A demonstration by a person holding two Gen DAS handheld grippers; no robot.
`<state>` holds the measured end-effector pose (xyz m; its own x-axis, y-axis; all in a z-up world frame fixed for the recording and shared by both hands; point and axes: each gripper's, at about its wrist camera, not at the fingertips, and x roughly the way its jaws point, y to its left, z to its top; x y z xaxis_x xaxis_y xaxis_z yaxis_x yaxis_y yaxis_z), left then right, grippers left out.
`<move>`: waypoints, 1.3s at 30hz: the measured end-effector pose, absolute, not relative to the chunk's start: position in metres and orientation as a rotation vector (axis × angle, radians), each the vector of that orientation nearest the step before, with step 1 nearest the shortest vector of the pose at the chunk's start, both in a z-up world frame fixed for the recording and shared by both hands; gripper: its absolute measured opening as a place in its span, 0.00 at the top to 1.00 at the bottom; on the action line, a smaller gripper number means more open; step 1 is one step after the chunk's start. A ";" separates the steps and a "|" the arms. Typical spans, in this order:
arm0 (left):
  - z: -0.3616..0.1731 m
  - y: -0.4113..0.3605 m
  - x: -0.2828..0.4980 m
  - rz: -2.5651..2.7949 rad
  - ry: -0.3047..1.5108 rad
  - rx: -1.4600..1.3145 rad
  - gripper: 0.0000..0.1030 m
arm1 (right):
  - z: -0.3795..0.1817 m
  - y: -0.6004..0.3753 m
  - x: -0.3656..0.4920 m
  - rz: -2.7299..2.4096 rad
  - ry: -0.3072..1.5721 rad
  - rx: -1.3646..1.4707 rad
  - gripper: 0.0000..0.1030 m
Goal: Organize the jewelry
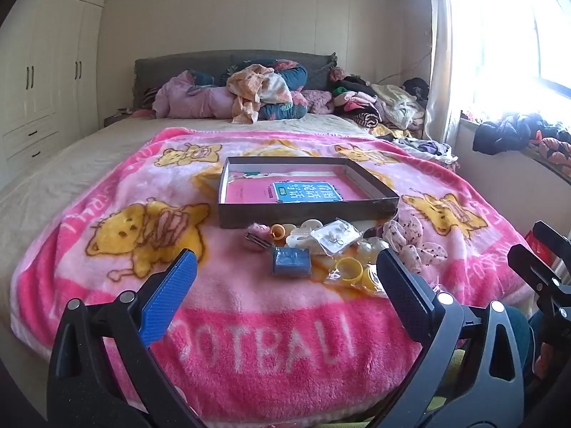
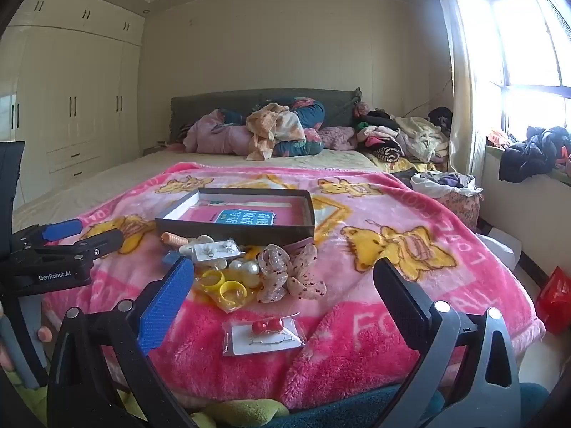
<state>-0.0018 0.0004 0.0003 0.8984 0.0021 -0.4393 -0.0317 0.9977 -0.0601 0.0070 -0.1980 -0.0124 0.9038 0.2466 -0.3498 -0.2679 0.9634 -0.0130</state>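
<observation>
A shallow dark box point(image 1: 307, 210) point(image 2: 235, 230) with a pink and blue book inside lies on the pink blanket. In front of it is a heap of jewelry: a small blue case point(image 1: 291, 261), yellow rings point(image 1: 348, 270) point(image 2: 223, 285), pearls point(image 2: 246, 268), bagged earrings point(image 1: 333, 239) point(image 2: 214, 249) and a spotted bow point(image 1: 414, 246) point(image 2: 289, 274). A bagged card with red ball earrings point(image 2: 264, 331) lies nearer. My left gripper point(image 1: 285, 285) is open, short of the heap. My right gripper point(image 2: 282, 296) is open, above the red earrings' card. Neither holds anything.
The pink bear blanket point(image 1: 271, 342) point(image 2: 374, 314) covers the near end of a bed. Piled bedding and clothes point(image 1: 271, 92) point(image 2: 285, 132) fill the far end. Wardrobes point(image 2: 71, 107) stand left, a bright window point(image 1: 506, 35) right. A red bag point(image 2: 555, 296) sits on the floor at right.
</observation>
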 end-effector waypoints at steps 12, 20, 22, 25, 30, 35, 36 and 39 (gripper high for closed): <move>0.000 0.001 -0.004 0.019 0.472 -0.065 0.11 | -0.009 -0.195 0.006 0.267 0.332 -0.055 0.05; -0.001 0.001 -0.001 0.020 0.479 -0.068 0.11 | -0.009 -0.197 0.005 0.272 0.327 -0.054 0.05; -0.001 0.001 -0.001 0.022 0.479 -0.067 0.11 | -0.010 -0.197 0.004 0.268 0.324 -0.054 0.05; -0.003 -0.002 0.001 0.021 0.478 -0.066 0.11 | -0.008 -0.197 0.005 0.272 0.325 -0.054 0.05; -0.003 -0.001 0.001 0.021 0.479 -0.067 0.11 | -0.006 -0.197 0.004 0.274 0.326 -0.054 0.05; -0.003 -0.002 0.001 0.021 0.479 -0.065 0.11 | -0.005 -0.198 0.005 0.275 0.326 -0.050 0.05; -0.003 -0.002 0.001 0.021 0.479 -0.066 0.11 | -0.006 -0.198 0.004 0.274 0.325 -0.050 0.05; -0.003 -0.002 0.001 0.022 0.480 -0.066 0.11 | -0.006 -0.198 0.004 0.274 0.325 -0.050 0.05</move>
